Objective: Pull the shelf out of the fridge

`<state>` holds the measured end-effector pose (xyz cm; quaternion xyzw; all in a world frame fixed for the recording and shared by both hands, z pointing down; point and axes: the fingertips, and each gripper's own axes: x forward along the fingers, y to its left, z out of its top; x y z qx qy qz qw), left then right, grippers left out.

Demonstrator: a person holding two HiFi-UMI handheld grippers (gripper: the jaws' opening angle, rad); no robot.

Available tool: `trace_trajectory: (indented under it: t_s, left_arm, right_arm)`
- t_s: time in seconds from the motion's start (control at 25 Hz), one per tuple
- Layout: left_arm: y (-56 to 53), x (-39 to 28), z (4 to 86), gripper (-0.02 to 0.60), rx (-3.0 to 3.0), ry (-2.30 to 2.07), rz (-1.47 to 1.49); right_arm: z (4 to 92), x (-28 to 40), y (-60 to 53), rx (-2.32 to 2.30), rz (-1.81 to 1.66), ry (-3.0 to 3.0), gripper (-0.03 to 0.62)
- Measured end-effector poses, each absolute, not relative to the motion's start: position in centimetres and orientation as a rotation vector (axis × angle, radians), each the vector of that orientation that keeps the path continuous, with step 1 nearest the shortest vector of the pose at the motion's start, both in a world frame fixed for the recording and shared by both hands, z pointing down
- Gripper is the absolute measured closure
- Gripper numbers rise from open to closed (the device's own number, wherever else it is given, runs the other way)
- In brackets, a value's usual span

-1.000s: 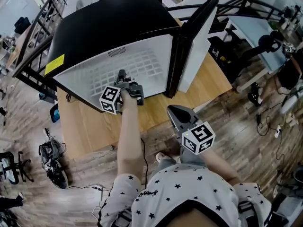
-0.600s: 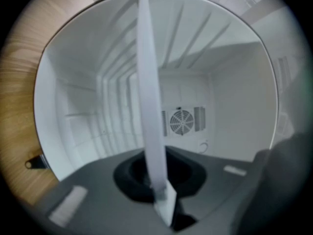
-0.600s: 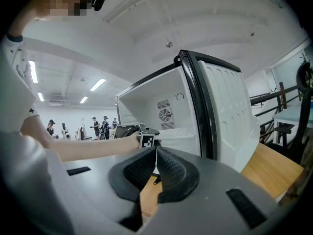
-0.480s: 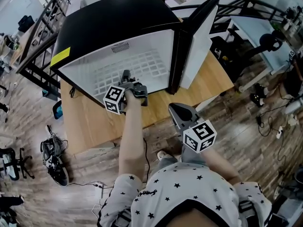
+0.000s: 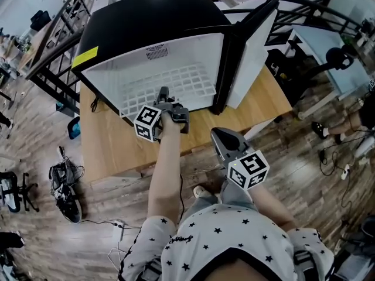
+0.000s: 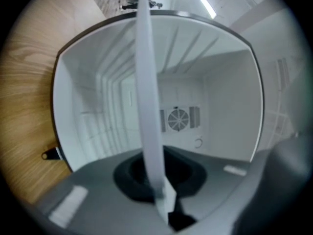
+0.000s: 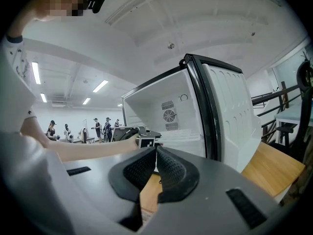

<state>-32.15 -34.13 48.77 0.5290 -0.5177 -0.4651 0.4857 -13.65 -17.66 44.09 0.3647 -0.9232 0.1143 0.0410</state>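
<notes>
Your left gripper (image 5: pixel 162 92), clamped on front rim, has slid white wire-grid shelf (image 5: pixel 187 78) outward; shelf ahead, keep pulling toward yourself.

Shelf (image 6: pixel 146 82): in the left claw view, a white bar too close to the lens and blurred. Its upper end is cut off at 12 o'clock, and its grid cannot be made out there.
Left claw (image 5: pixel 163 93): in the head view the tips are covered by its own body. In its own view, where the pads meet the bar is blurred.
Right claw (image 5: pixel 215 134): the holding hand is hidden under the marker cube.
Fridge (image 5: pixel 152 22): base hidden.
Yellow label (image 5: pixel 85 56): print too small to read.
Door (image 5: pixel 252 57): outer face turned away.
Surface (image 5: pixel 117 148): the 12 o'clock part lies under the fridge.
Background people (image 7: pixel 96 126): too small to tell apart.
Starred shirt (image 5: pixel 234 239): cut off at 6 o'clock.
</notes>
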Motion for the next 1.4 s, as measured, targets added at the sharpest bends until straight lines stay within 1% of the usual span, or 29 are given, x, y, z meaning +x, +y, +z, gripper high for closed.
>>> trace_trajectory:
  t_s: [0.52,1.0,1.4]
  left_arm:
    - [-32.0,-31.7,48.8,0.551,1.267,-1.264,-1.156]
    - [-29.5,-31.1,48.6,0.551,1.243,-1.267,-1.186]
    - [-27.6,-30.7,48.7,0.551,1.233,-1.278,-1.199]
  right_arm:
    - [43.3,-13.4,-17.2,1.044,0.333,-2.878,0.572]
    - [42.3,-11.0,-16.5,0.99,0.327,-2.904,0.572]
    - [41.7,-10.5,-16.2,0.942,0.317,-2.933,0.572]
